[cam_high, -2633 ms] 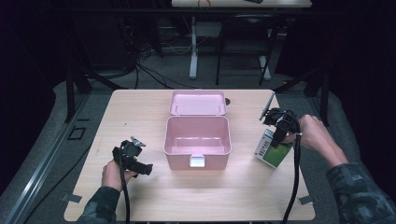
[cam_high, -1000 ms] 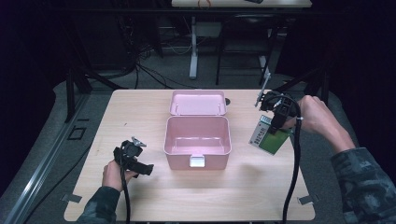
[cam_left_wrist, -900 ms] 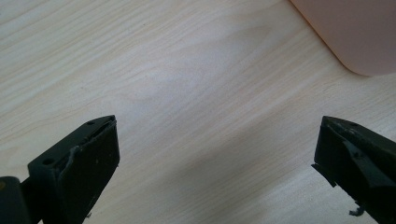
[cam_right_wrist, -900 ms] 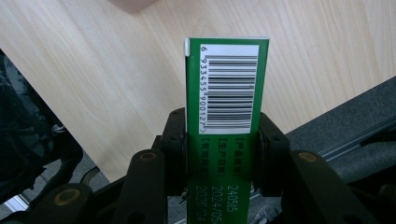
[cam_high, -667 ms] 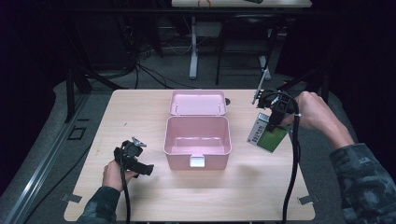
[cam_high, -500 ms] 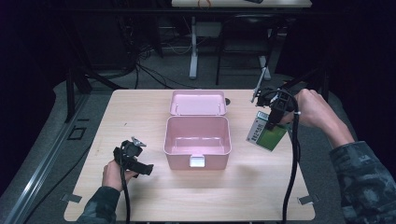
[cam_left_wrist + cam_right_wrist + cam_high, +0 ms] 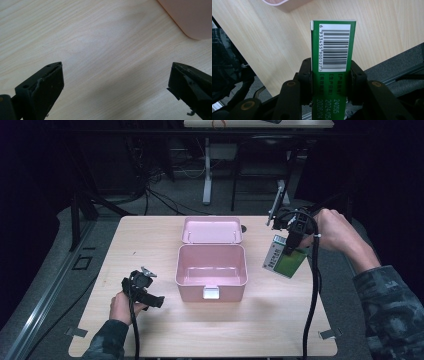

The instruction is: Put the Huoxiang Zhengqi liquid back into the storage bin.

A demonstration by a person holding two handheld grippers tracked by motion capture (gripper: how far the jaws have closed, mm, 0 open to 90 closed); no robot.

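Observation:
A pink box [image 7: 212,270] stands open at the table's middle, its lid [image 7: 212,229] laid back behind it. My right gripper [image 7: 291,245] is shut on a green and white carton [image 7: 283,258], held tilted in the air to the right of the box. In the right gripper view the pads press on both sides of the carton [image 7: 333,50], whose barcode end points away. My left gripper [image 7: 150,299] rests low at the front left of the table, open; in the left gripper view its jaws stand wide over bare wood with the pink box's corner [image 7: 190,17] ahead.
The wooden table [image 7: 150,245] has free room left and in front of the box. A cable [image 7: 312,305] hangs from the right gripper across the table's right side. Dark floor, cables and table legs lie beyond the far edge.
My right gripper has lifted the carton off the table's right side and carried it up and slightly toward the box. The left gripper has stayed where it was.

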